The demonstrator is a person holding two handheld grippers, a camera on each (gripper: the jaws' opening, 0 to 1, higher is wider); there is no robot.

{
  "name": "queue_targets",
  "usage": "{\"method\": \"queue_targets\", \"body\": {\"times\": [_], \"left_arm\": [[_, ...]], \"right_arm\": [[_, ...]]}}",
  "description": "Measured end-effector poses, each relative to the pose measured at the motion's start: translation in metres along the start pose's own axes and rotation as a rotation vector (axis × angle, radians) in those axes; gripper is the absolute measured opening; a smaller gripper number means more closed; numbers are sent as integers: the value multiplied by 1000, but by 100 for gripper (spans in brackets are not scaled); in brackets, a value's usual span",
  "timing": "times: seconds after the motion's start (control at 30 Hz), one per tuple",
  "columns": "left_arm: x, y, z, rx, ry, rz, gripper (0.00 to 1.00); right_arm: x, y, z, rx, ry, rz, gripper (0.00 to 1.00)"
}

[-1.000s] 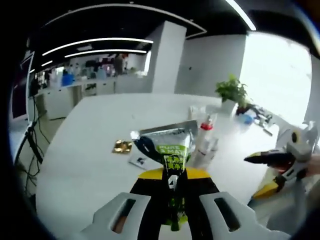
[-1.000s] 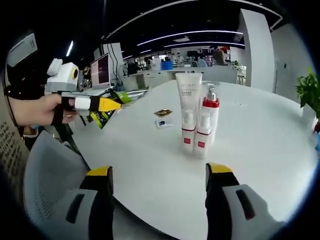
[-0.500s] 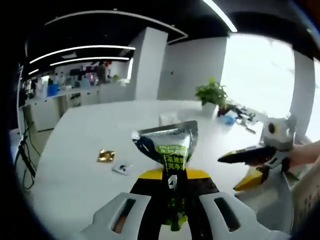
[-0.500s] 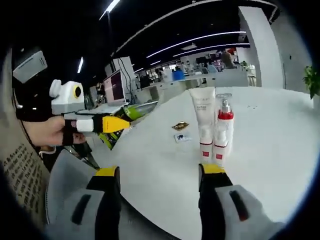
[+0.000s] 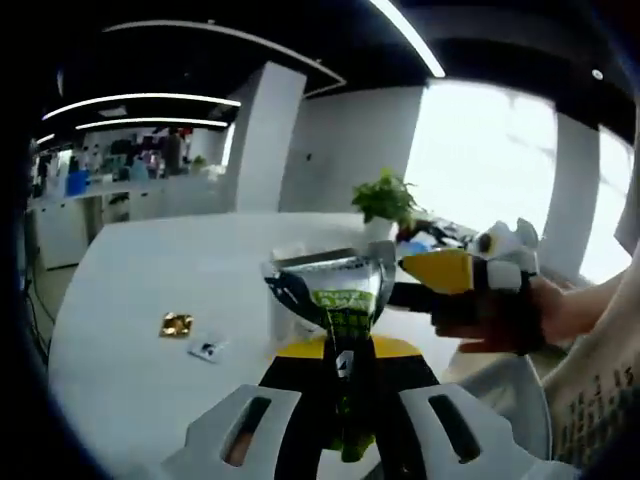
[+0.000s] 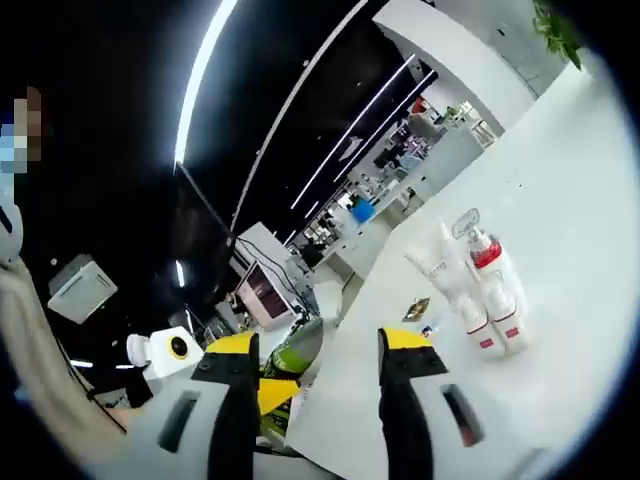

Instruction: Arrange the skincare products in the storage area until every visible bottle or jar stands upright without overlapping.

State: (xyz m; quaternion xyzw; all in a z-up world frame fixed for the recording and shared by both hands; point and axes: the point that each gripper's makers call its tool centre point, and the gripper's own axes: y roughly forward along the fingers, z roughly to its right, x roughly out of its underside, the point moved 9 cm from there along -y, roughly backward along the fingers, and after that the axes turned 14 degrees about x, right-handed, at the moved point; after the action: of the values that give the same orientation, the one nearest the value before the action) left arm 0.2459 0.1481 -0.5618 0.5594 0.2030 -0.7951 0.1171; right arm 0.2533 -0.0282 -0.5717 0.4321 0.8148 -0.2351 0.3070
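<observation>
Left gripper is clamped on a green-and-silver sachet, held up off the white table, near its right edge. Right gripper has its jaws apart, nothing between them; it is tilted hard, so the table slants in the right gripper view. In the left gripper view the right gripper crosses from the right, gripped by the person's hand, just behind the sachet.

On the table: a white tube, a clear bottle and a red-collared pump bottle stand upright, packed tight together, well in from the edges. Cannot tell if they touch. A gold packet and a small white packet lie flat nearby, apart from the bottles. A potted plant sits at the far edge.

Progress, as a judgement: bottles look already sorted — upright, none lying over another. Left to do: the sachet is not yet set down with the group; the two flat packets may need placing too.
</observation>
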Motion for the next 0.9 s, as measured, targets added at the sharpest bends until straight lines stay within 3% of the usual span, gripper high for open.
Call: {"method": "queue_targets", "body": {"times": [0.17,0.27,0.43,0.5,0.67,0.8,0.9], "left_arm": [[-1,2,1,11,-1,0,10],[-1,3,1,15,-7,4,10],[-1,5,1,28,-8,0,13],[0,6,1,33,-9,-8,18],[1,4,1,51,-16,-12,39],[-1,-2,0,102,-44,4,39],[-7,-9,-6,103,-71,31,47]], "right_arm": [[-1,4,-4,0,73,26,29],[0,7,-6,1,60,15,17],[-1,6,-5,12,88,21,12],[-3,5,-7,-14,143,15,8],[-7,5,-10,-28,82,-40,2],[-9,3,-9,-36,55,-63,1],[-11,0,-8,-50,81,-67,1]]}}
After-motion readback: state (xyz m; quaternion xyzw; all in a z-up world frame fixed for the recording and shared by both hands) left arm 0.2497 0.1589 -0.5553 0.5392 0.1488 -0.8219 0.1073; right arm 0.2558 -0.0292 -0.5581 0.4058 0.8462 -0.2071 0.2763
